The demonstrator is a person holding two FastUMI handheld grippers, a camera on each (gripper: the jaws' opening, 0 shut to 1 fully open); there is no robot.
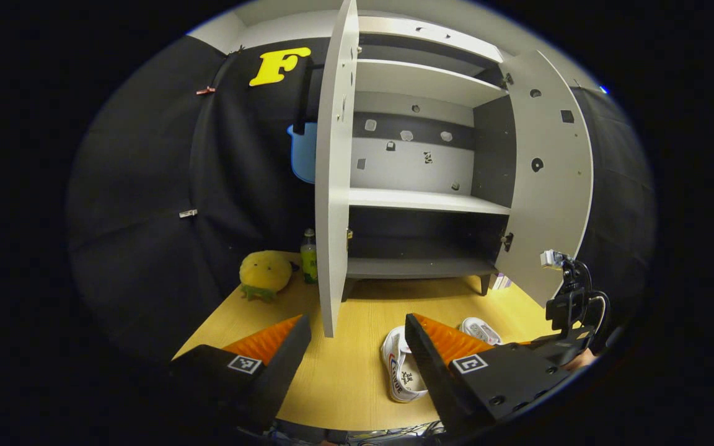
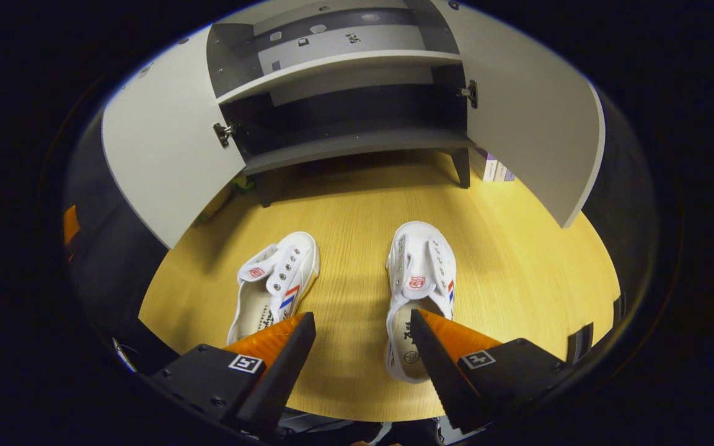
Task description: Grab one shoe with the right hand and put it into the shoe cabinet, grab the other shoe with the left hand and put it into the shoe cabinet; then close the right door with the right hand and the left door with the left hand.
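Lying on wooden floor — two shoes.

Two shoes — two doors

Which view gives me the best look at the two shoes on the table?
The right gripper view: both white shoes, left one and right one, lie whole between its open fingers. The left gripper view shows one shoe partly behind a finger, the other barely peeking out.
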